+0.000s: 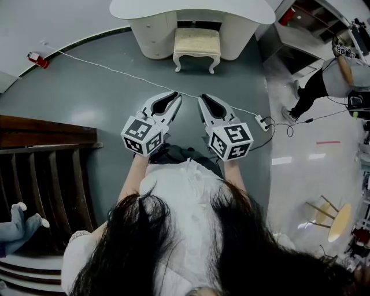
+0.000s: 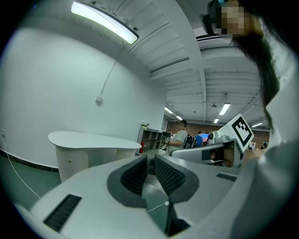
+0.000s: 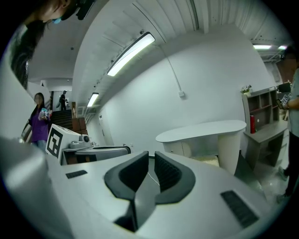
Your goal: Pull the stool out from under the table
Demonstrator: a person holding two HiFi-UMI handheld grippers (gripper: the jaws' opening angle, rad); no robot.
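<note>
Grey flooring (image 1: 87,98) fills the head view, with a white curved desk (image 1: 191,8) against the far wall and the stool (image 1: 197,47), pale cushion on white legs, pushed into its kneehole, so the task looks not yet begun. The left gripper (image 1: 175,98) and right gripper (image 1: 203,100) are held side by side in front of the person's body, tips angled toward each other and aimed at the stool, well apart from it; this reads as a carrying pose for the walk over. A white cable (image 1: 115,70) crosses the floor between person and desk and ends at a power strip (image 1: 263,122), which could catch a foot or a stool leg. A dark wooden staircase (image 1: 40,173) lies to the left, and a bystander (image 1: 324,81) stands at the right. In the left gripper view the jaws are closed with only a thin slit between the ribbed pads and nothing in them; the desk sits beyond on the left, a shelf unit (image 2: 152,137) behind it, and the stool is hidden by the gripper's own body. In the right gripper view the jaws are likewise closed and empty, and a sliver of the stool's cushion shows under the desk top just past them. Both would need to open before taking hold of the seat or frame.
</note>
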